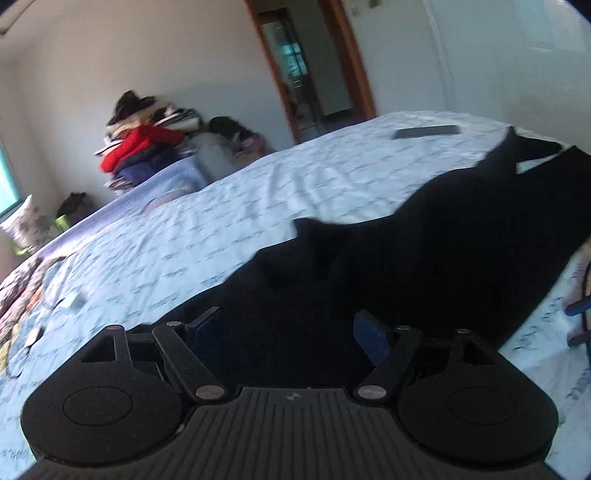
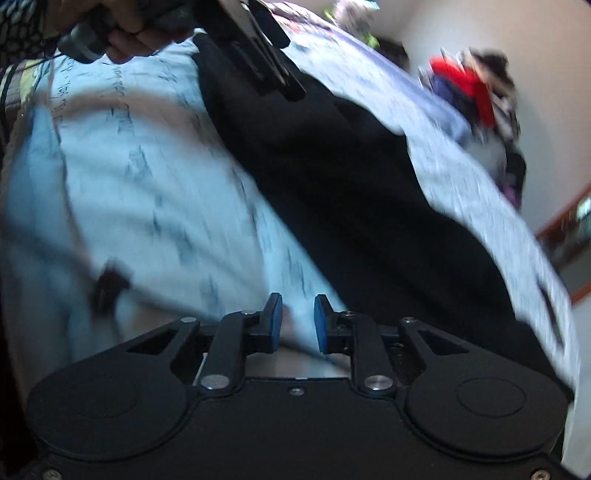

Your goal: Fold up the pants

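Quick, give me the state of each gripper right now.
Left gripper: open wide above the black pants, nothing between its fingers.
Right gripper: slightly open, holding nothing, over the bedsheet.

The right gripper (image 2: 297, 320) points down at the bed — its blue pads (image 2: 276, 322) stand a little apart with nothing between them, only the pale printed bedsheet (image 2: 140, 192) showing through the gap. The black pants (image 2: 354, 206) lie stretched across the sheet ahead of the jaws and to their right, clear of both pads. Far ahead, up and left of the jaws, a hand (image 2: 136, 26) holds the left gripper (image 2: 266, 55) over the far end of the pants. Off to the right — a blurred heap of clothes (image 2: 476, 92) by the wall.
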The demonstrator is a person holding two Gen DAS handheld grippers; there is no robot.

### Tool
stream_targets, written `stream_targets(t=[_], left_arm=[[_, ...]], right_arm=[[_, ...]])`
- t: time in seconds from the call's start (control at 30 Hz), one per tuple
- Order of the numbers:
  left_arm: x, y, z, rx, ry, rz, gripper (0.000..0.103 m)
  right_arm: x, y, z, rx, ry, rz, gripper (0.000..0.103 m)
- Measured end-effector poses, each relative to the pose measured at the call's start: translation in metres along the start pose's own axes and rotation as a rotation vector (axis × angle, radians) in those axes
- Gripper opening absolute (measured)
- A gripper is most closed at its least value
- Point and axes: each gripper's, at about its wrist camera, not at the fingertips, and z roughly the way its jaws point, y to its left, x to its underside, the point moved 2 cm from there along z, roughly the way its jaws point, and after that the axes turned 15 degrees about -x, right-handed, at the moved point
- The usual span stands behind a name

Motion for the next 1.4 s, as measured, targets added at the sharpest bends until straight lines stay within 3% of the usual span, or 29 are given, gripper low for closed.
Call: stream_targets(t=[0.07,0.17,0.27,0.33,0.37,0.5,0.6,0.8,0.9,0.93,1.0,1.1,1.2,1.4], left_arm=[[-0.008,-0.028,-0.006,0.089,-0.04,0.046,0.08],[-0.012,-0.065,-0.01,0.143,-0.085,0.113,0.079],[-0.01,-0.092,-0.004,0.138,-0.08,0.164,0.074],[-0.007,-0.103,0.001,0.121,-0.064,0.185,0.069],[-0.006,-0.106,0.003,0.113,-0.056,0.192,0.066],[-0.005,-0.117,0.003,0.072,-0.059,0.242,0.065],[-0.003,-0.122,0.001,0.066,-0.081,0.299,0.065],[-0.003,-0.126,0.013,0.08,-0.07,0.306,0.064],[-0.007,-0.122,0.018,0.1,-0.042,0.27,0.059],[-0.009,-0.123,0.017,0.116,-0.034,0.259,0.055],[-0.01,-0.123,0.017,0.14,-0.012,0.24,0.032],[-0.011,-0.122,0.014,0.164,-0.002,0.22,0.015],[-0.01,-0.122,0.008,0.187,-0.019,0.218,0.009],[-0.003,-0.12,-0.005,0.227,-0.027,0.241,0.009]], right_arm=[[0.016,-0.01,-0.037,-0.047,-0.004,0.107,0.019],[0.026,-0.025,-0.097,0.021,-0.133,0.176,0.019],[0.017,-0.044,-0.12,0.23,-0.262,0.183,0.027],[0.008,-0.053,-0.096,0.409,-0.256,0.104,0.041],[0.005,-0.059,-0.077,0.451,-0.228,0.056,0.042],[0.003,-0.067,0.015,0.456,-0.027,-0.202,0.038],[0.007,-0.069,0.048,0.445,0.057,-0.308,0.037],[-0.007,-0.071,0.06,0.446,0.028,-0.361,0.034],[-0.008,-0.068,0.06,0.423,0.039,-0.355,0.003],[-0.009,-0.066,0.06,0.438,0.039,-0.366,0.003],[-0.01,-0.074,0.056,0.438,0.029,-0.352,0.003],[-0.008,-0.067,0.045,0.441,0.013,-0.333,0.003],[-0.004,-0.059,0.042,0.44,0.039,-0.346,0.003],[0.008,-0.048,0.038,0.421,0.092,-0.36,0.003]])
